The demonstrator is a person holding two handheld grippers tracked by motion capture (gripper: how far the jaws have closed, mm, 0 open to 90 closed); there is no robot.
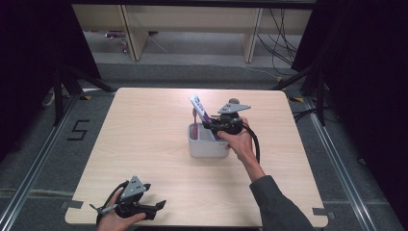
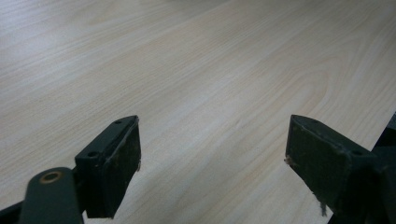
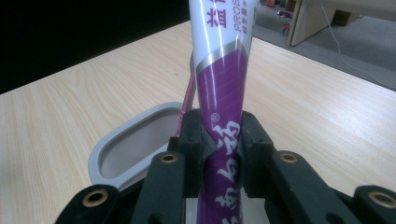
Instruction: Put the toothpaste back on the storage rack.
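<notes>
The right gripper (image 3: 219,154) is clamped on the toothpaste tube (image 3: 223,79); lower it straight, probably into the grey holder (image 3: 100,161). The left gripper (image 2: 212,154), jaws apart, waits near.

The pale rectangular wooden table (image 1: 144,144) has a smooth, matt laminate-like top with fine straight grain. The purple-and-white toothpaste tube (image 3: 223,93) looks like soft plastic, glossy, with a silvery sheen across its white band. The grey oval-rimmed holder cup (image 3: 116,149) seems moulded plastic, matt and smooth. The right gripper (image 3: 223,154) has matt black plastic jaws with brass-coloured metal pivots. The left gripper (image 2: 212,163) has dull black pads (image 2: 119,163), scuffed and frayed at the edges, and the same brass-toned rivet.
</notes>
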